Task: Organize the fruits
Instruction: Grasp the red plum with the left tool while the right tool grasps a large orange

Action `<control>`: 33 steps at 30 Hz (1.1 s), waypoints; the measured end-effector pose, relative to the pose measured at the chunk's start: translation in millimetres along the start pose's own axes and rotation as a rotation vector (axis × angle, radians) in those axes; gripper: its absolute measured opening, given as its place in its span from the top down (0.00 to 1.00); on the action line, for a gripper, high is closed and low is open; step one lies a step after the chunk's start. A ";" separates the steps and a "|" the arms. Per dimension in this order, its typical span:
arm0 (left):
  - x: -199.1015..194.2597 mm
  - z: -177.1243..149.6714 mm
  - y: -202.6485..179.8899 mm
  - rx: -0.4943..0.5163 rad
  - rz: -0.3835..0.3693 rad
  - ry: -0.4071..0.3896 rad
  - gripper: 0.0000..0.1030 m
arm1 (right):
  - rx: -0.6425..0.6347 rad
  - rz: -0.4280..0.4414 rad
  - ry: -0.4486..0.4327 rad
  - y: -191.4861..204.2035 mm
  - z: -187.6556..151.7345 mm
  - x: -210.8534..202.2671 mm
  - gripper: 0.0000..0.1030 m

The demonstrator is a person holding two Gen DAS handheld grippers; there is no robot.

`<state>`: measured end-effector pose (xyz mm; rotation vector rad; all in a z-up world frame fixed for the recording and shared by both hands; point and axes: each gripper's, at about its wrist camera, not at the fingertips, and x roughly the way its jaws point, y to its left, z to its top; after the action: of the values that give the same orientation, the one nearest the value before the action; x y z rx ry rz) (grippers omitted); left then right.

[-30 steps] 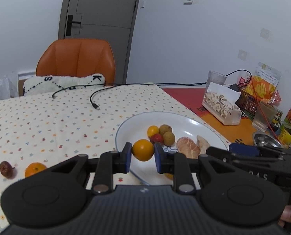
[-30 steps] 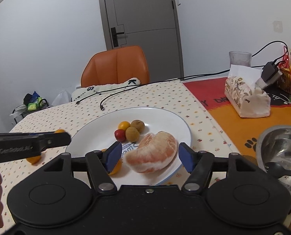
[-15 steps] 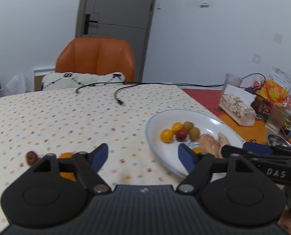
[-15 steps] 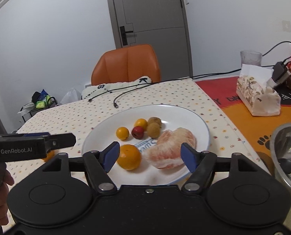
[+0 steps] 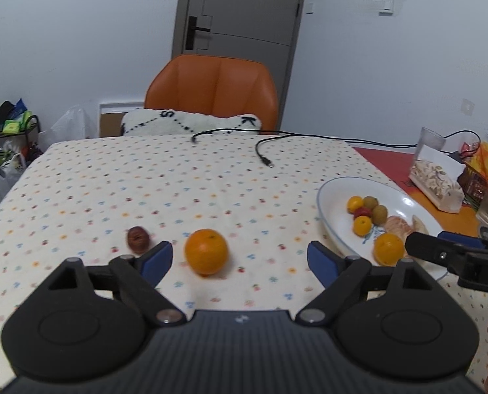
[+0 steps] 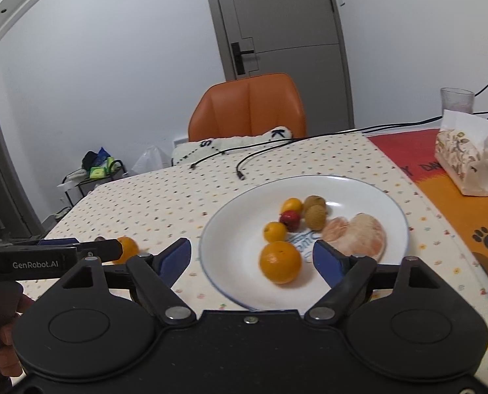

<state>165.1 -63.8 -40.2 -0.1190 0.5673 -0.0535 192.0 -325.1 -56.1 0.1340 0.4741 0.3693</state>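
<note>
- The left gripper [image 5: 237,259] is low over the near part of the table [image 5: 112,177]. Its jaws are wide and opening more. They hold nothing.
- An orange [image 5: 206,251] sits on the cloth just past the left jaws, nearer the left one. Nothing touches it.
- A small dark brown fruit [image 5: 138,239] lies on the cloth just left of that orange, right behind the left finger.
- The right gripper [image 6: 252,256] is over the near edge of the plate [image 6: 375,197]. Its jaws are wide and opening more. They hold nothing.
- A second orange [image 6: 280,262] sits in the plate near its near edge, between the right jaws but free of both pads.
- A peeled citrus piece [image 6: 358,234] lies in the plate to the right, just past the right finger.
- A tiny orange fruit [image 6: 275,231] is near the middle of the plate, behind the second orange.
- Farther in, a red fruit [image 6: 290,219], another tiny orange fruit [image 6: 291,205] and two brown fruits [image 6: 315,210] sit bunched close.
- The plate is toward the right side of the dotted cloth.
- A tissue box [image 6: 467,167] stands on the orange mat near the table's right edge.
- Two black cables [image 5: 266,151] lie by the far edge.
- An orange chair [image 5: 211,92] stands behind the far edge.
</note>
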 end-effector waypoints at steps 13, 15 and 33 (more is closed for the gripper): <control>-14.5 -2.8 24.0 -0.034 0.038 -0.008 0.12 | -0.038 0.079 0.023 28.5 0.7 -1.6 0.15; -14.4 -3.9 27.4 -0.038 0.038 -0.001 0.12 | -0.041 0.090 0.027 31.7 0.4 -0.6 0.15; -12.8 -6.2 73.0 -0.106 0.066 0.026 0.12 | -0.094 0.172 0.108 76.5 -1.2 28.3 0.16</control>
<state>152.2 9.1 -47.9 -0.2032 0.6002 0.0397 190.7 -243.6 -53.0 0.0637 0.5528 0.5688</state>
